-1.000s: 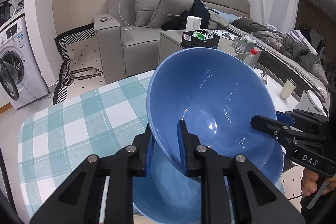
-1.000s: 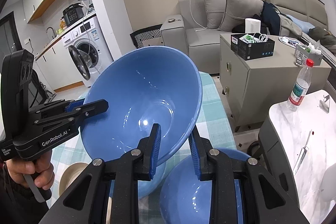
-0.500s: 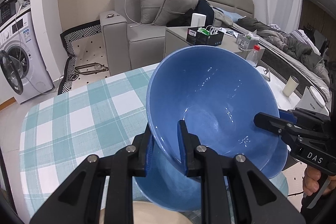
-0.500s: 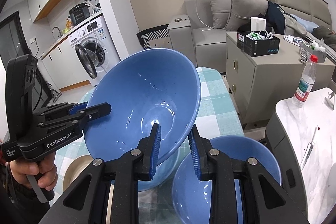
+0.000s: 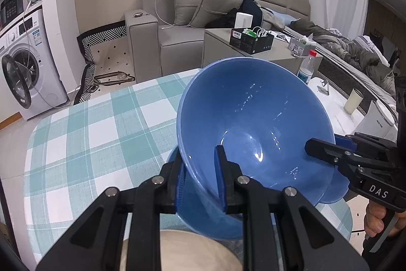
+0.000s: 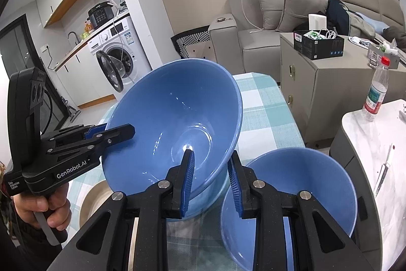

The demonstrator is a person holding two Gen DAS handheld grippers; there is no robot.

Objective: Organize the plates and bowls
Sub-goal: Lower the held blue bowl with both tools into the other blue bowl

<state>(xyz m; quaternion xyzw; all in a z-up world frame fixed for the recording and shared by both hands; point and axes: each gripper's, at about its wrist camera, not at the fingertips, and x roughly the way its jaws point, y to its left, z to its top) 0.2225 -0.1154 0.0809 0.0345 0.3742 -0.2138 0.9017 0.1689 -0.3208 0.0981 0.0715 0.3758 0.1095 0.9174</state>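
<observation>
The left gripper is clamped on the near rim of a tilted blue bowl, held above the checked tabletop over another blue bowl. The right gripper pinches the opposite rim, and a second blue bowl sits just beside, with a beige dish at the left.

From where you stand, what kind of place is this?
Most likely a small home flat: a grey sofa, a washing machine under a kitchen counter, and a checked dining table.
</observation>
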